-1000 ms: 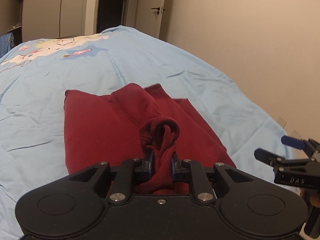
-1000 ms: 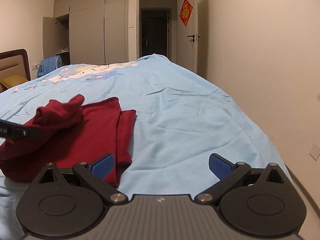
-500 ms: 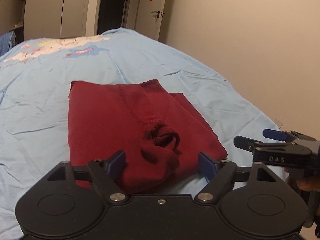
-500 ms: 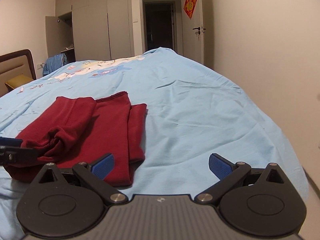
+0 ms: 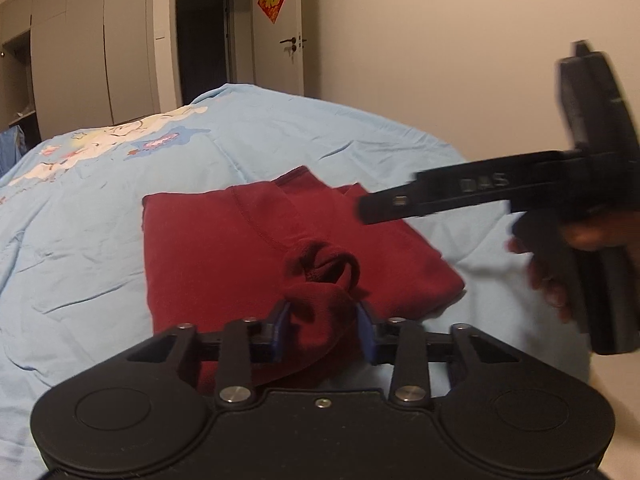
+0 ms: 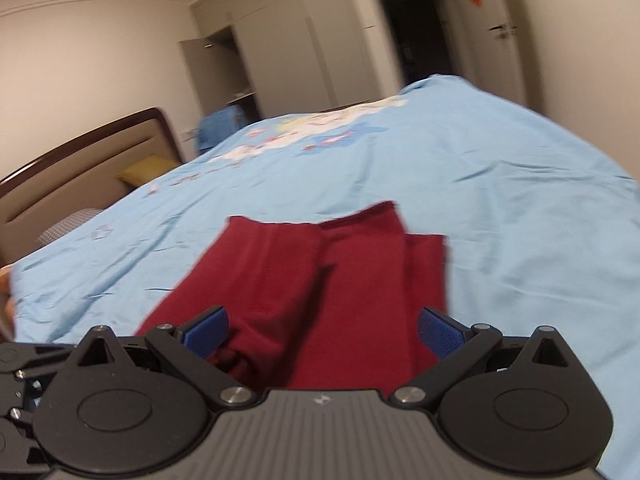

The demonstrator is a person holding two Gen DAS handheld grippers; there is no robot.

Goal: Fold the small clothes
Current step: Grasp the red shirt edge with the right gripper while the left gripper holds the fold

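Partly hidden garment [image 5: 224, 248] cuff, R gripper [image 6: 323, 330] blurred

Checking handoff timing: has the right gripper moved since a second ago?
Yes. The right gripper swung left from bare blue bedsheet to over the red garment.

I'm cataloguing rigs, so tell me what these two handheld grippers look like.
Both are matte black with round disc housings, silver pivot screws and blue finger pads. The left gripper has a smooth body; the right gripper has a ribbed grey body and raised lettering along its side, too blurred to read.
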